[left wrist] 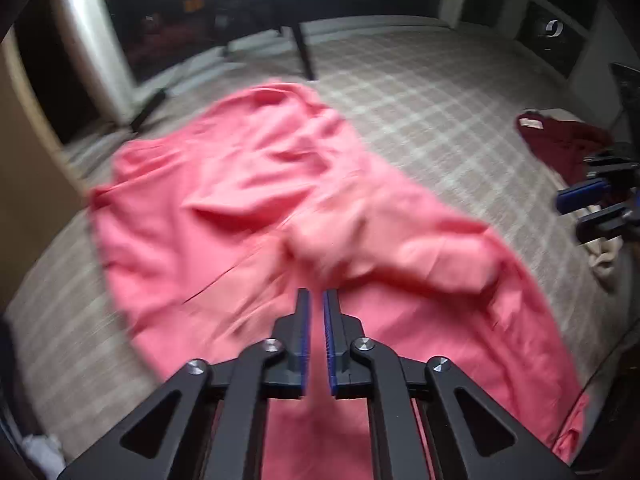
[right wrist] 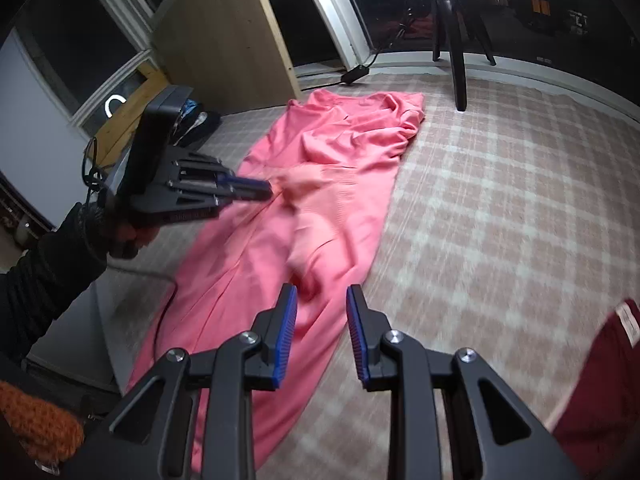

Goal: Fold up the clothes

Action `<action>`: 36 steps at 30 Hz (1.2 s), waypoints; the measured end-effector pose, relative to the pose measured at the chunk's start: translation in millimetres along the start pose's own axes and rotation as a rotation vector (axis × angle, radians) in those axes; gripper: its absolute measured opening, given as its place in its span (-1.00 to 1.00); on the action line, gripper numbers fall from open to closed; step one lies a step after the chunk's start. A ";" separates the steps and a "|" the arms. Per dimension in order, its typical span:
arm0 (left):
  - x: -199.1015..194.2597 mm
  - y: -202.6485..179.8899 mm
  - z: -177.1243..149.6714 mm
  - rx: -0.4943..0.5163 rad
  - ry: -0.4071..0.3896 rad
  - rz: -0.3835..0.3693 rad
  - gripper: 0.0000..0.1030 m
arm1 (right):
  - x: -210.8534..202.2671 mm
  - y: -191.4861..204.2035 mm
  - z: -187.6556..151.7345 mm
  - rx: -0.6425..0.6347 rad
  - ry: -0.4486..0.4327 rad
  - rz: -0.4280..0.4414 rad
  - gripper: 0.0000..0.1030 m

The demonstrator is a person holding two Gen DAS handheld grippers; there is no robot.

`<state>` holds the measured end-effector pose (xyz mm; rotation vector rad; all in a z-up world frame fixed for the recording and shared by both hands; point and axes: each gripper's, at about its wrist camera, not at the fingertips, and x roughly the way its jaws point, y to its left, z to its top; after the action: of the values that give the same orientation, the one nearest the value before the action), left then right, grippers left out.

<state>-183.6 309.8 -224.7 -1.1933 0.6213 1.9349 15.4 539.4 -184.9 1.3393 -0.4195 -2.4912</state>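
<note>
A pink garment (left wrist: 280,208) lies spread and wrinkled on a plaid-patterned cover (left wrist: 420,112). It also shows in the right wrist view as a long pink garment (right wrist: 320,184). My left gripper (left wrist: 316,294) hovers over its near part, jaws a narrow gap apart with nothing between them. The right wrist view has the left gripper (right wrist: 264,190) in a dark-sleeved hand, over the garment's left edge. My right gripper (right wrist: 322,290) stands open over the garment's right edge, its jaws bare. The right gripper (left wrist: 568,212) appears at the far right of the left wrist view.
A dark red garment (left wrist: 560,144) lies at the right, also seen as a dark red garment (right wrist: 600,392) near my right gripper. A cream cloth (left wrist: 604,256) sits beside it. Dark stand legs (right wrist: 458,72) rise at the far edge. A wooden panel (right wrist: 224,32) stands at back left.
</note>
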 end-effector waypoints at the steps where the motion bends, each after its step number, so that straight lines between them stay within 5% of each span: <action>1: -8.9 3.8 -4.8 -0.024 -0.008 0.000 -0.40 | -5.6 6.0 -6.0 -0.011 0.011 0.005 -0.51; 7: -62.3 -28.3 -45.0 -0.009 -0.049 -0.111 -0.32 | -29.4 50.0 -74.2 -0.101 0.121 0.035 -0.50; 10: -89.4 -64.8 -85.0 0.036 -0.022 -0.172 -0.32 | -49.1 64.4 -119.6 -0.070 0.184 0.137 -0.50; 14: -142.3 -98.0 -147.8 0.007 -0.027 -0.231 -0.30 | -103.1 64.8 -159.4 0.054 0.080 0.298 -0.48; 16: -145.1 -117.1 -166.1 -0.007 -0.030 -0.242 -0.21 | -107.2 70.4 -174.1 0.068 0.022 0.236 -0.21; 23: -100.5 -193.3 -200.4 0.081 0.043 -0.245 -0.20 | -21.4 109.1 -210.5 -0.129 0.108 -0.005 -0.21; 36: -76.2 -208.0 -213.4 0.083 0.098 -0.167 -0.41 | 6.6 116.1 -224.5 -0.270 0.122 -0.052 -0.21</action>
<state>116.8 250.2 -253.5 -1.2529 0.6261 1.7042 213.2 403.4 -264.1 1.3947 -0.0203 -2.3856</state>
